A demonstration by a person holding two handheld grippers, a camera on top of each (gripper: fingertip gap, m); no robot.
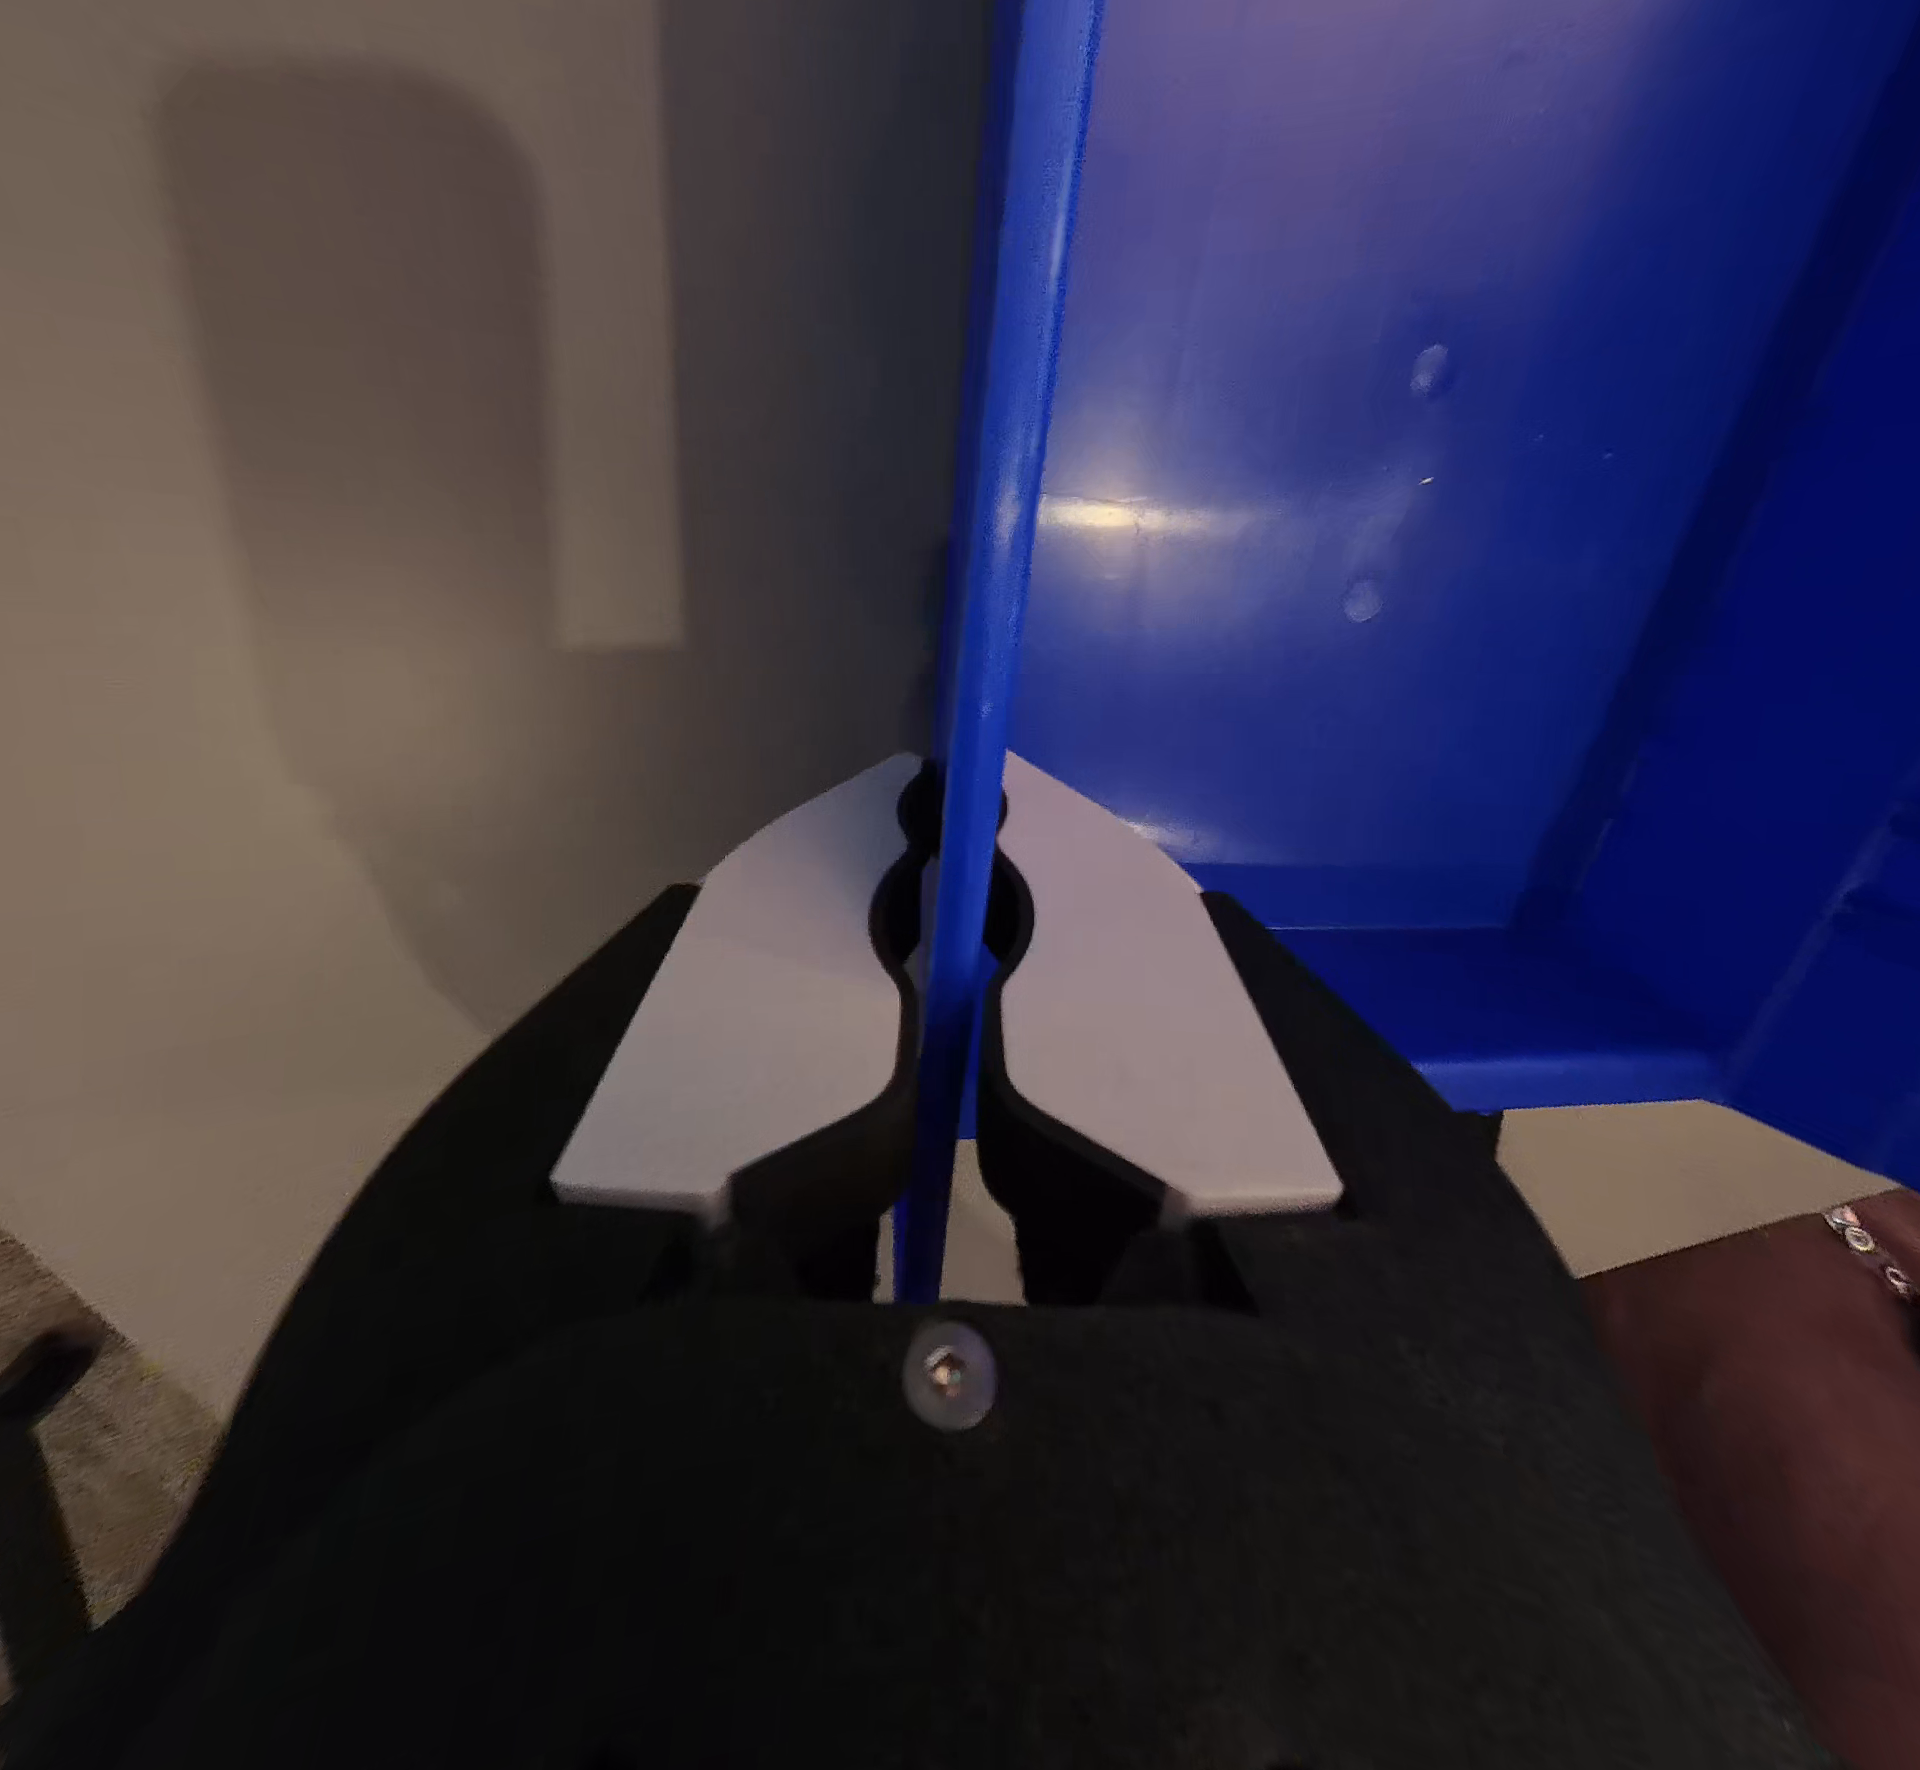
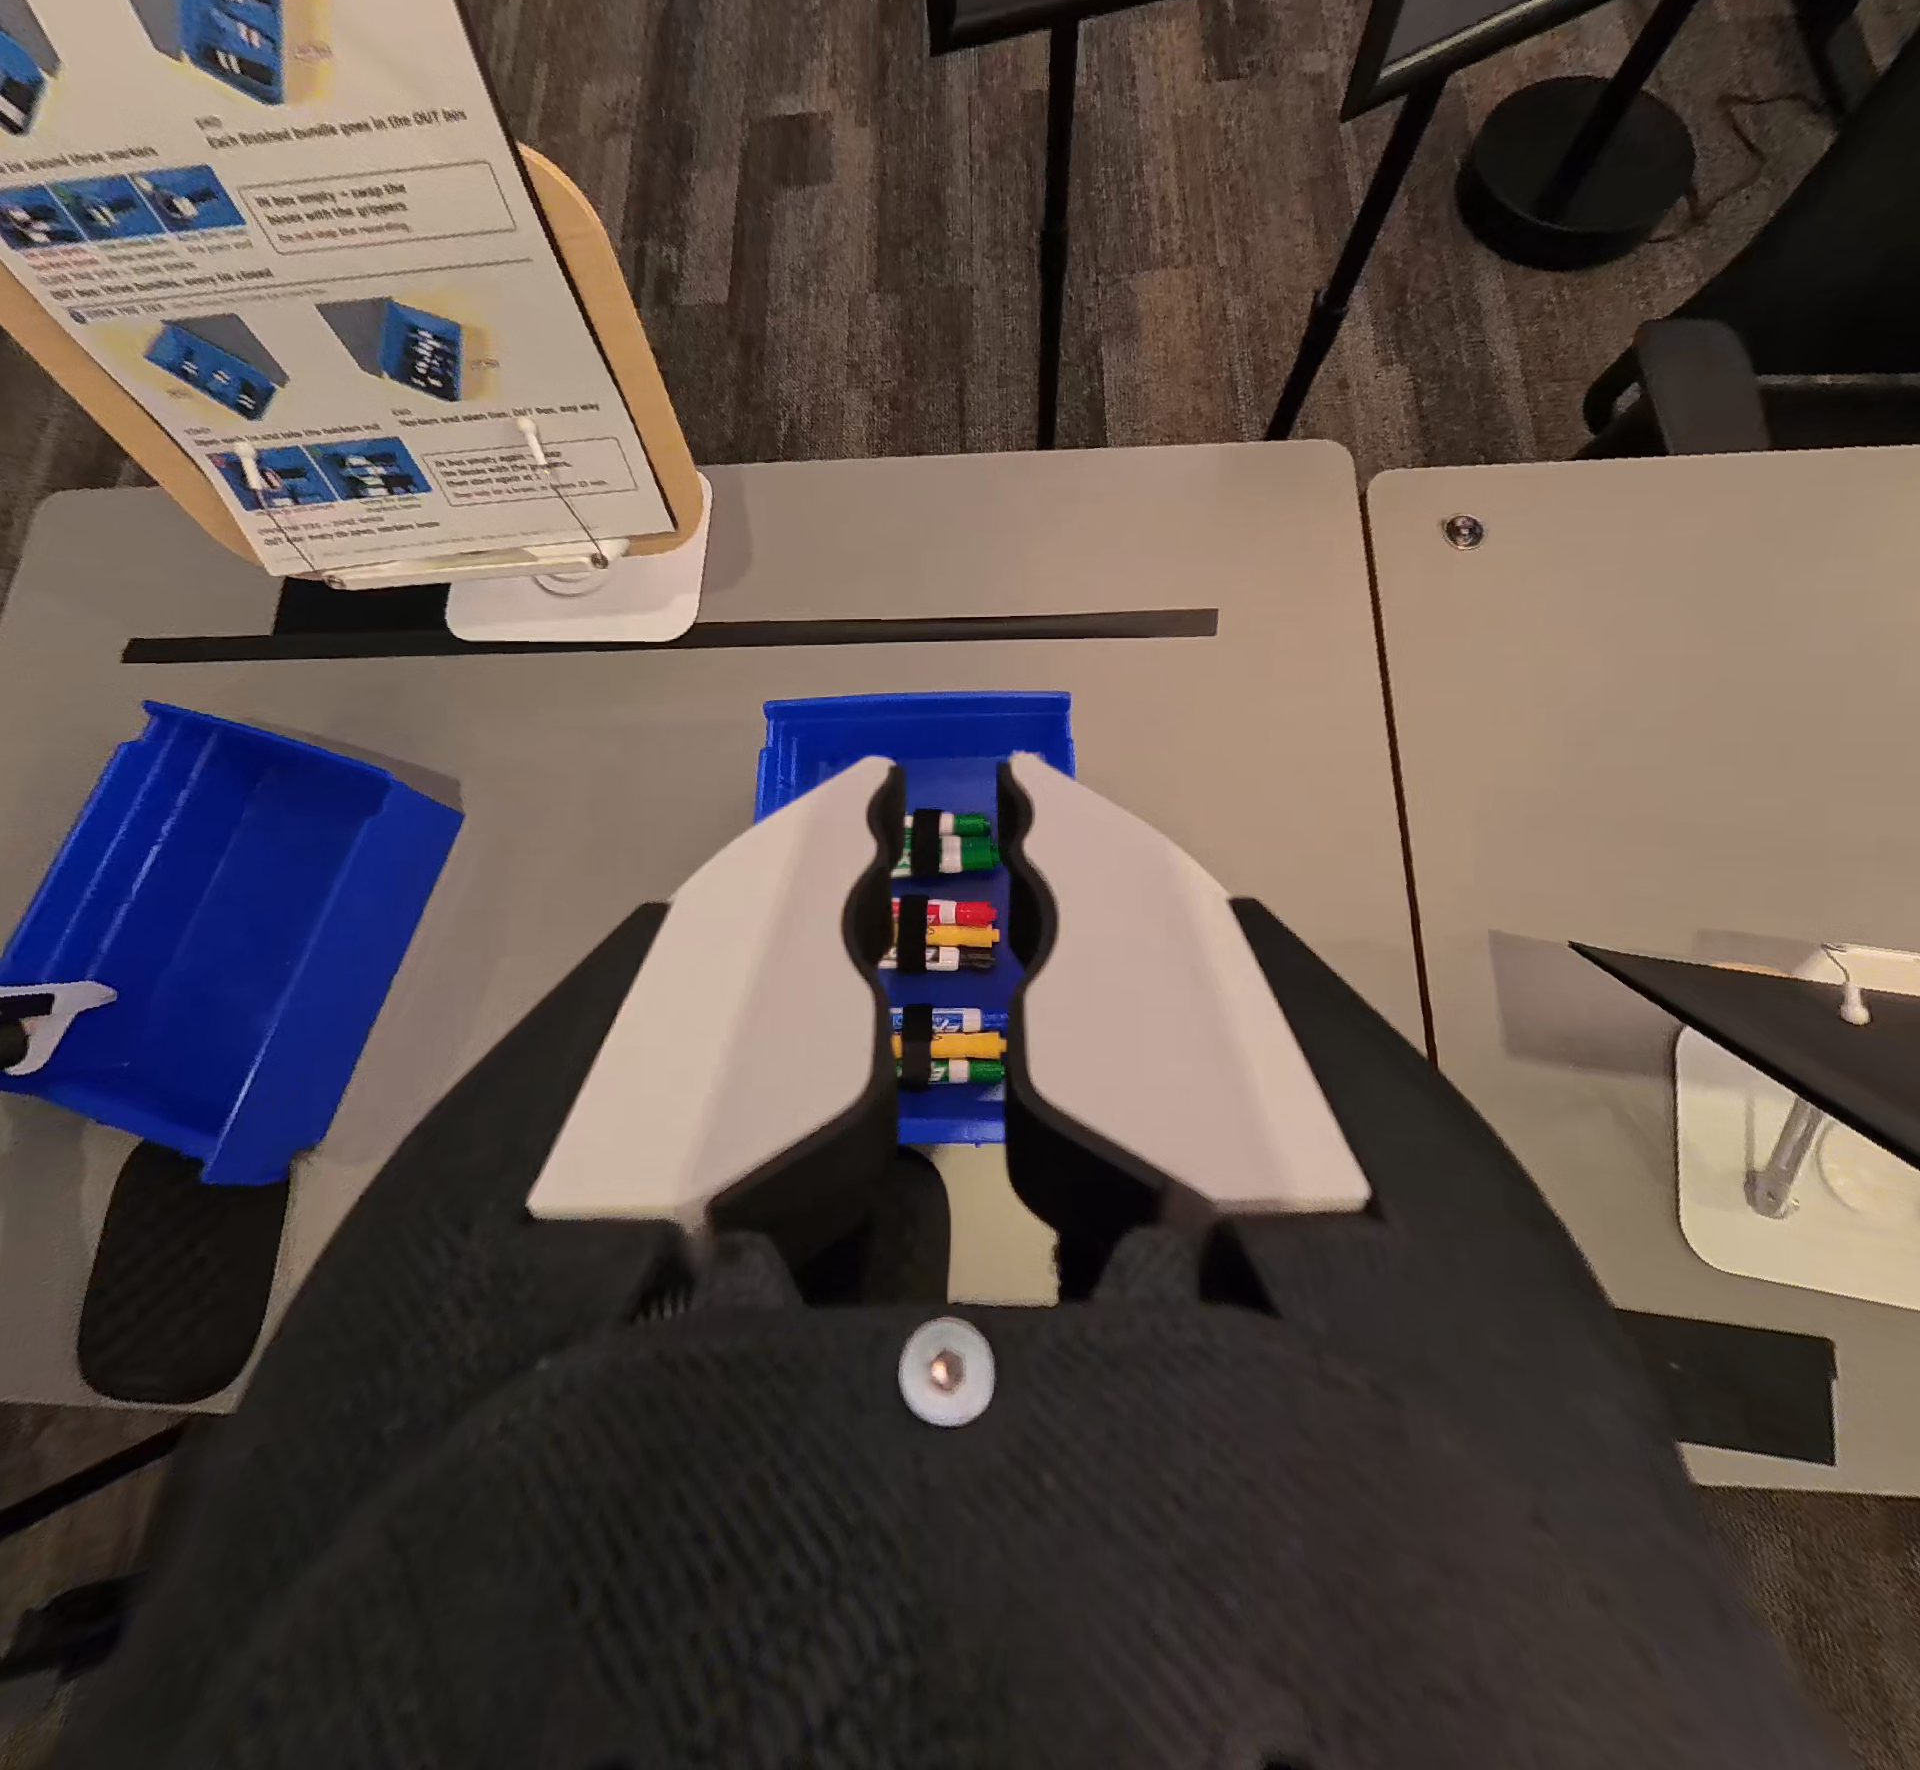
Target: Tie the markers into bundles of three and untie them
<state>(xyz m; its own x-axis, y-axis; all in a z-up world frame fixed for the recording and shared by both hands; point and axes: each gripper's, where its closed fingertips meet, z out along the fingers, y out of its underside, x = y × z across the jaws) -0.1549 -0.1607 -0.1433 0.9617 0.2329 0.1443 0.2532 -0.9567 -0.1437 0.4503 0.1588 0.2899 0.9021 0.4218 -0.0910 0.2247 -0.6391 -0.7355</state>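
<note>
My left gripper [image 1: 961,775] is shut on the side wall [image 1: 1023,370] of an empty blue bin [image 1: 1403,473]. In the right wrist view this bin [image 2: 239,910] stands skewed at the table's left, with the left gripper's tip [image 2: 42,1019] at its near corner. My right gripper [image 2: 948,764] is open and empty, high above a second blue bin [image 2: 914,718] in the middle of the table. That bin holds three marker bundles, each wrapped with a black tie: a far one [image 2: 945,842], a middle one [image 2: 940,936] and a near one [image 2: 945,1045].
An instruction sheet on a wooden stand [image 2: 312,214] stands at the back left. A black tape strip [image 2: 935,627] crosses the grey table. A second table [image 2: 1662,681] with another stand [image 2: 1766,1149] is at the right. A person's wrist [image 1: 1818,1357] shows at the lower right. The left gripper's tips are roughly 80 centimeters from the right gripper's.
</note>
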